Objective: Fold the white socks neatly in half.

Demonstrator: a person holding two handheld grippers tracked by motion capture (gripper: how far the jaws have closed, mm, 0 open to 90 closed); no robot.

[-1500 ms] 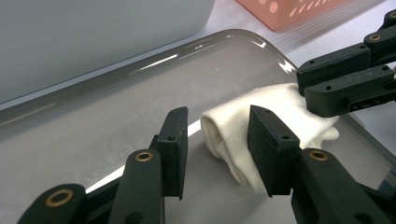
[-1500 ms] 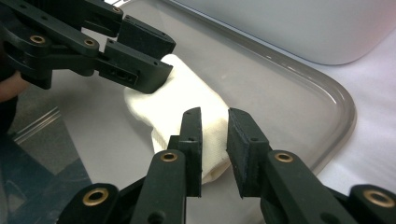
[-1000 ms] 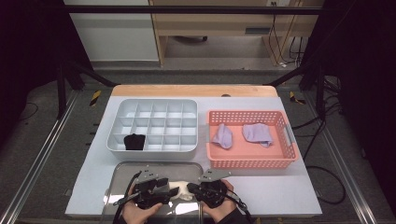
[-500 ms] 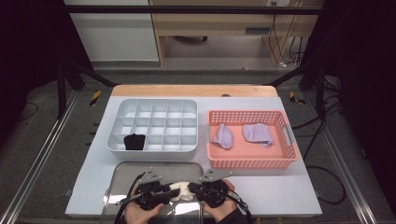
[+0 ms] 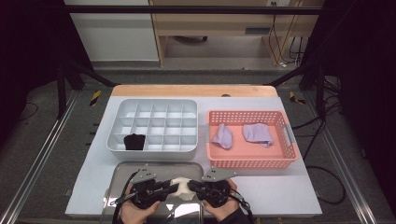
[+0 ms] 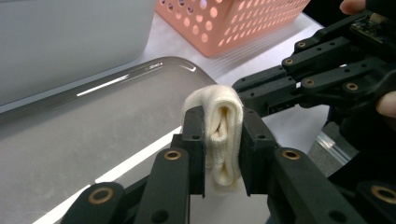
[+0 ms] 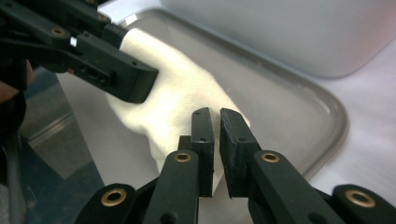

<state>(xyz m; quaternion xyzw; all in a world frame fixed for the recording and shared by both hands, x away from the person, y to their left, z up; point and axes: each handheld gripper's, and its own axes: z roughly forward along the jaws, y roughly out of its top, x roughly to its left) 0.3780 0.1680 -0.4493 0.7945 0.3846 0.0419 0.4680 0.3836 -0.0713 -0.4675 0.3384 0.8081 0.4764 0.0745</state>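
Compartment box (image 5: 154, 125) blocks 12 o'clock right past the tray (image 5: 122, 173), pink basket (image 5: 251, 161) sits at 1 o'clock; bare counter (image 5: 280, 186) at 3 o'clock is open.

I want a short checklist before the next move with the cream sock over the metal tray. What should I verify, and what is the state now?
1. Left gripper clamps the folded cream sock, jaws having just been closing: ok.
2. Right gripper pinches the sock's other end: ok, thin hold.
3. Sock is over the metal tray: ok.
4. Free cells in the grey organizer; one holds a black sock: ok.
5. Fold stays tight: cannot tell.
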